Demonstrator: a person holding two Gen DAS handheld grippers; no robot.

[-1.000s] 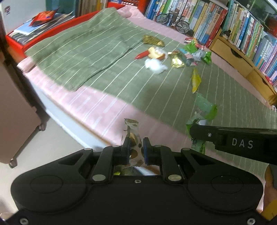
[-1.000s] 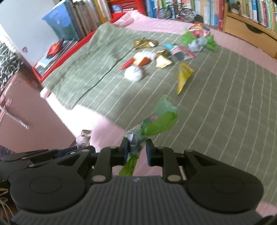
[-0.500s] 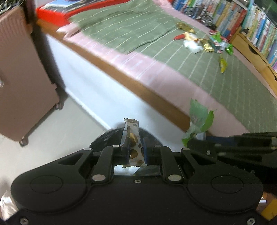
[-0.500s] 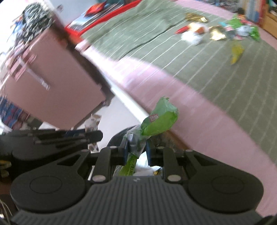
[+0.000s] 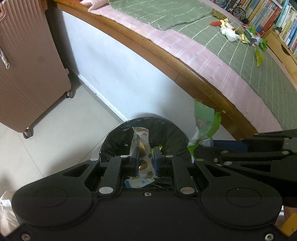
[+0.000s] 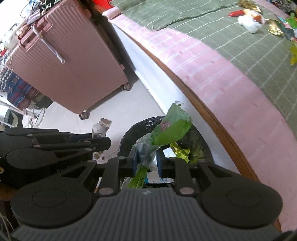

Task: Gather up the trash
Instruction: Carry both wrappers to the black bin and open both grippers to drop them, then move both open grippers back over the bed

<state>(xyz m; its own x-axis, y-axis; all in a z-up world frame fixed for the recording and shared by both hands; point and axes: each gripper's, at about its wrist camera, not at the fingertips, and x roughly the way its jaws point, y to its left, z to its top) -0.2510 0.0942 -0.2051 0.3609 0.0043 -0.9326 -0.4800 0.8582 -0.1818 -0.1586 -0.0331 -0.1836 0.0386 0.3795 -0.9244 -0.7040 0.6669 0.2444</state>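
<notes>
Fingers of the left gripper (image 5: pixel 145 159) are pinched shut on a white wrapper with brown spots (image 5: pixel 141 142), which stands upright between the pads. Beside it, the right gripper (image 6: pixel 147 161) has its fingers clamped on the crumpled neck of a green wrapper (image 6: pixel 171 128), whose puffed end rises above the pads. Both pieces hang over a bin lined with a black bag (image 5: pixel 167 128) that stands on the pale tiled floor (image 5: pixel 55 140), against the white side of the bed (image 5: pixel 118 61). Inside the bin lie a gold foil scrap (image 6: pixel 181 150) and a blue-and-white packet (image 6: pixel 157 178). A pink suitcase (image 6: pixel 70 61) on wheels stands on the floor to the left, near the bed's corner. Farther off, on the green striped blanket (image 5: pixel 241 55) toward the far edge of the bed, more trash remains in a loose cluster: a white wad (image 5: pixel 230 34), a red piece (image 5: pixel 215 23), gold foil (image 5: pixel 243 38) and green wrappers (image 5: pixel 259 55). Books (image 5: pixel 269 14) line the shelf beyond.
</notes>
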